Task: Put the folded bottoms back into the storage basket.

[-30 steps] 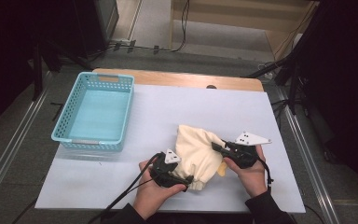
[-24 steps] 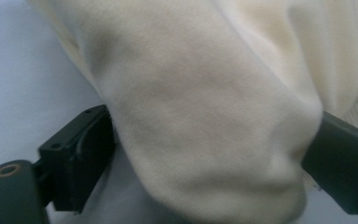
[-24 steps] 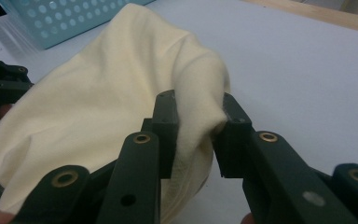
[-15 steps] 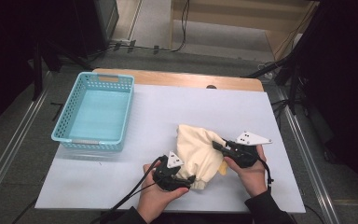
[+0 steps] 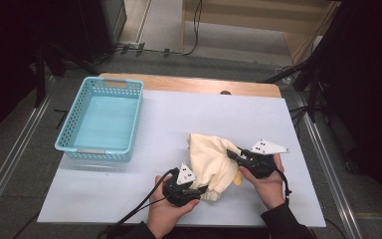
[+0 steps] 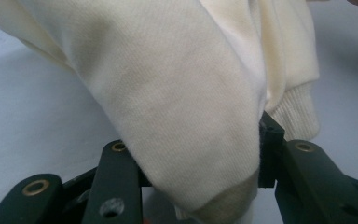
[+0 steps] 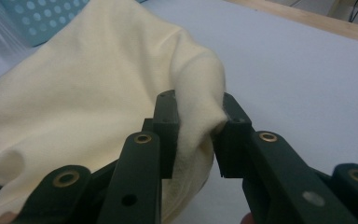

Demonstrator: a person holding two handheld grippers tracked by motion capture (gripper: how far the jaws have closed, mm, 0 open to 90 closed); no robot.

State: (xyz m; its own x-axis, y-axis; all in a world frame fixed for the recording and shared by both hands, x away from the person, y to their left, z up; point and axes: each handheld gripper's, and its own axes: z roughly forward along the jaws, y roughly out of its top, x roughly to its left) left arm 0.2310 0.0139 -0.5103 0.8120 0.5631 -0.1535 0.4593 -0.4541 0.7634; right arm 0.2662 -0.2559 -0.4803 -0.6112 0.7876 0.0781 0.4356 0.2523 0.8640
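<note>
A cream sweatshirt (image 5: 211,159) lies bunched at the worktop's (image 5: 179,119) five o'clock — grasped by the right claw (image 5: 233,154), while the left claw (image 5: 202,189) has just been closing around a fold, its pads' contact untold.

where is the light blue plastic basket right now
In the high view the light blue plastic basket sits at the table's far left, apart from the cream knitted garment at the near middle.

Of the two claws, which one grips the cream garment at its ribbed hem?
The left claw, at the ribbed hem of the cream garment, nearest the person. The right claw pinches plain fabric on the garment's right side.
</note>
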